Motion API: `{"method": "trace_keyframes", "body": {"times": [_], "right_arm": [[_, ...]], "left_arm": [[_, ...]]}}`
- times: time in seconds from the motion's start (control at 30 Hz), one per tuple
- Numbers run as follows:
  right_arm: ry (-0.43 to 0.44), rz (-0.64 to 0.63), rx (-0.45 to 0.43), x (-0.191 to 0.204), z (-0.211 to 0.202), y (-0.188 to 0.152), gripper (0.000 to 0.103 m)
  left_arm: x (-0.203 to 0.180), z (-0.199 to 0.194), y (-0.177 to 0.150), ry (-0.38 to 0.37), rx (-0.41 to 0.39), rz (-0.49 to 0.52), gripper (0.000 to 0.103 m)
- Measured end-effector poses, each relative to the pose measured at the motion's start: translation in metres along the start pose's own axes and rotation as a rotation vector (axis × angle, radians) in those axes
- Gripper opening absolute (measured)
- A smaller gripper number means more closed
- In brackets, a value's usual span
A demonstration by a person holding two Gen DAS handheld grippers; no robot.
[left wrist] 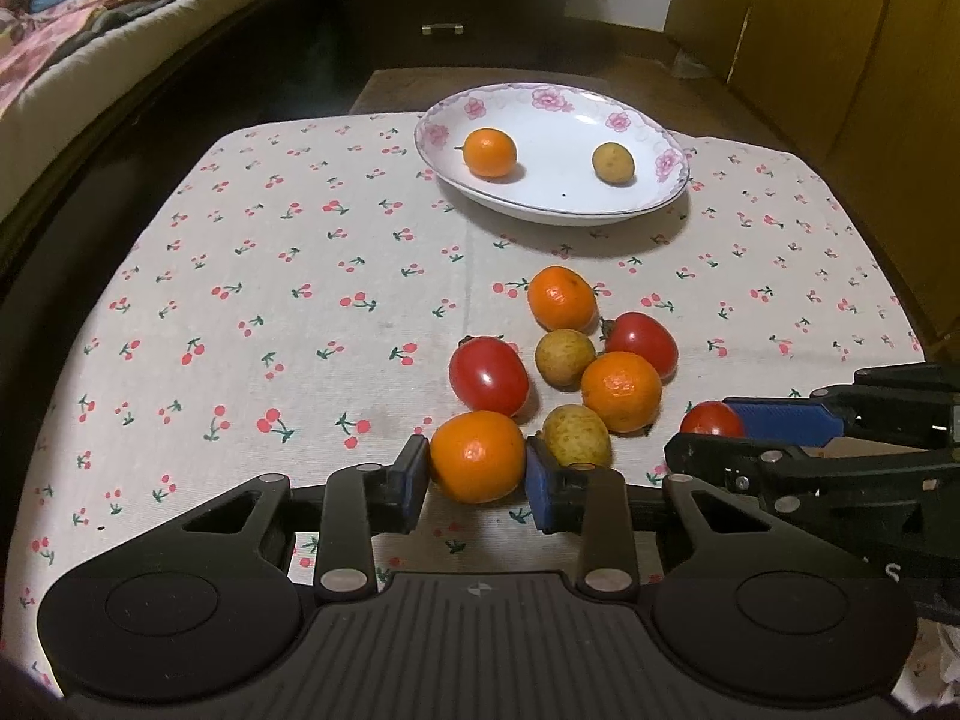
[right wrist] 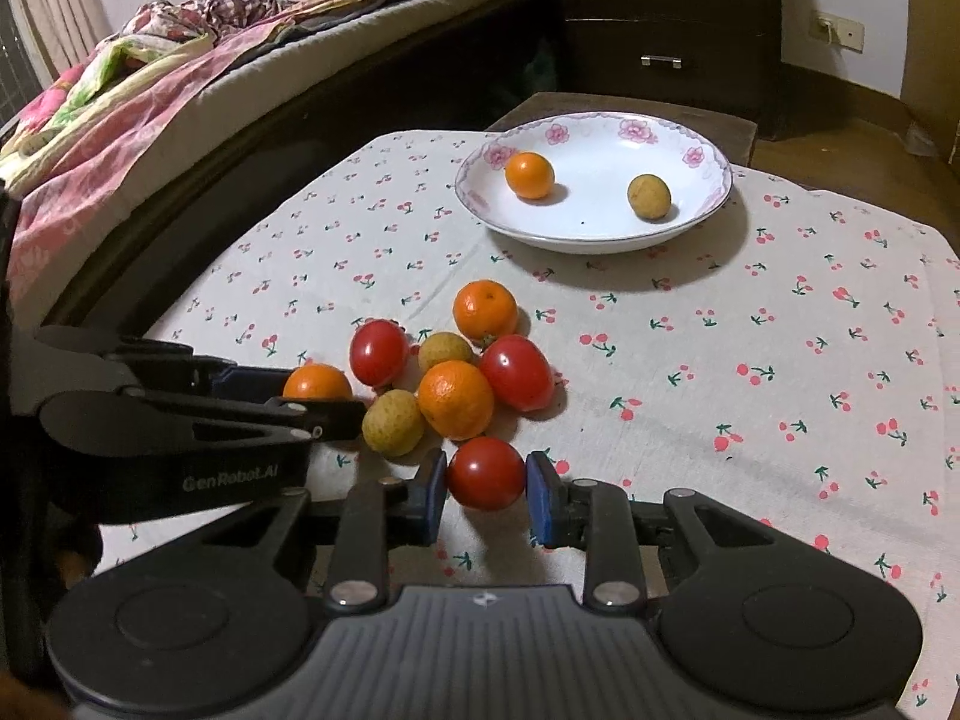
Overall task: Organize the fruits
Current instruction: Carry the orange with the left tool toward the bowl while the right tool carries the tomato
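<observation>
Left wrist view: my left gripper (left wrist: 477,468) is clamped on an orange (left wrist: 477,456), blue pads pressed to both its sides, low over the cherry-print cloth (left wrist: 240,300). Right wrist view: my right gripper (right wrist: 486,483) is closed on a red tomato (right wrist: 485,473), pads touching either side. Both sit at the near edge of the loose fruit pile (left wrist: 576,354): two more oranges, two tomatoes, two yellowish-brown fruits, bunched and touching. Beyond the pile, well apart, the floral-rimmed plate (left wrist: 600,207) holds one small orange (left wrist: 491,152) and one yellowish-brown fruit (left wrist: 613,162), apart from each other. Bed with quilts (right wrist: 150,78) left; dark drawers (right wrist: 660,18) behind.
</observation>
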State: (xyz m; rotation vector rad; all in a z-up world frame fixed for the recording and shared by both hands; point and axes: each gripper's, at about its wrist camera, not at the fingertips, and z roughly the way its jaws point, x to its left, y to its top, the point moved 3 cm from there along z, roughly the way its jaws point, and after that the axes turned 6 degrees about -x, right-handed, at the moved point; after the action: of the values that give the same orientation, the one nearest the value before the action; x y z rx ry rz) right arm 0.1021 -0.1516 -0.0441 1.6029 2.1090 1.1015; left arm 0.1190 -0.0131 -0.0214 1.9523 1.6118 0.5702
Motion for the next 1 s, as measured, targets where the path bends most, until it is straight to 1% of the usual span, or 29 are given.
{"method": "trace_keyframes", "body": {"times": [0.4, 1.0], "right_arm": [[0.006, 0.016, -0.024, -0.002, -0.006, 0.007, 0.041], [0.008, 0.035, -0.044, -0.005, -0.009, 0.013, 0.041]], "left_arm": [[-0.005, -0.006, 0.006, -0.005, -0.018, -0.001, 0.042], [-0.001, -0.008, 0.01, 0.001, -0.027, -0.02, 0.042]]}}
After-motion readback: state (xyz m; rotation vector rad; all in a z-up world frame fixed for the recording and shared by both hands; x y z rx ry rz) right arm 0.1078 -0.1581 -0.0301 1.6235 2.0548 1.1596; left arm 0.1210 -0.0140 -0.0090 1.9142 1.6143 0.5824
